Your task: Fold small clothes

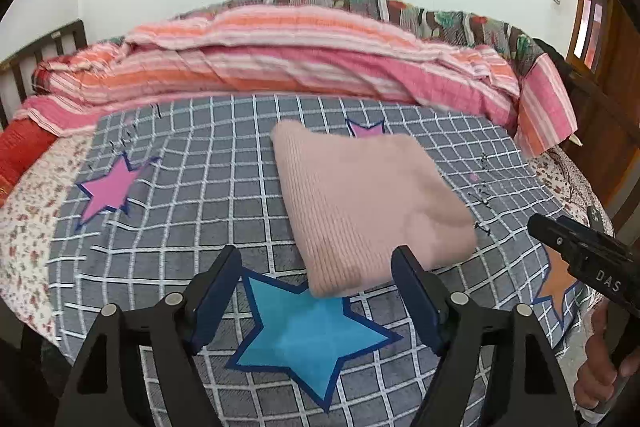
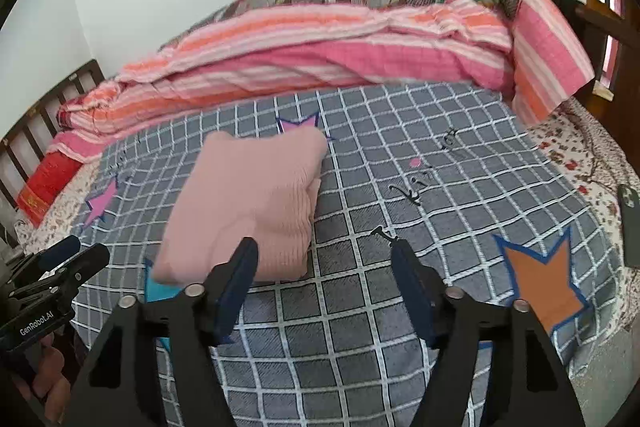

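1. We see a pink knit garment (image 1: 370, 205), folded into a compact block, lying on the grey checked blanket (image 1: 208, 195) near the middle of the bed.
2. Our left gripper (image 1: 318, 267) stands wide apart with nothing between its fingers; the garment's near edge lies just beyond the fingertips, and whether it touches them we cannot tell.
3. Our right gripper (image 2: 322, 259) is likewise spread wide and holds nothing. The garment (image 2: 250, 205) sits ahead and to its left, its near corner partly hidden behind the left finger.
4. Beneath the left gripper, a blue star (image 1: 308, 339) on the blanket; the garment's near corner overlaps its top point.
5. An orange star (image 2: 544, 287) lies to the right of the right gripper; a pink star (image 1: 110, 189) sits well to the left of the garment.
6. A striped pink and orange quilt (image 1: 304, 63) is bunched along the far side of the bed.
7. A dark phone (image 2: 630, 227) lies at the bed's right edge, on the floral sheet (image 2: 580, 155).
8. Both views are somewhat blurred.
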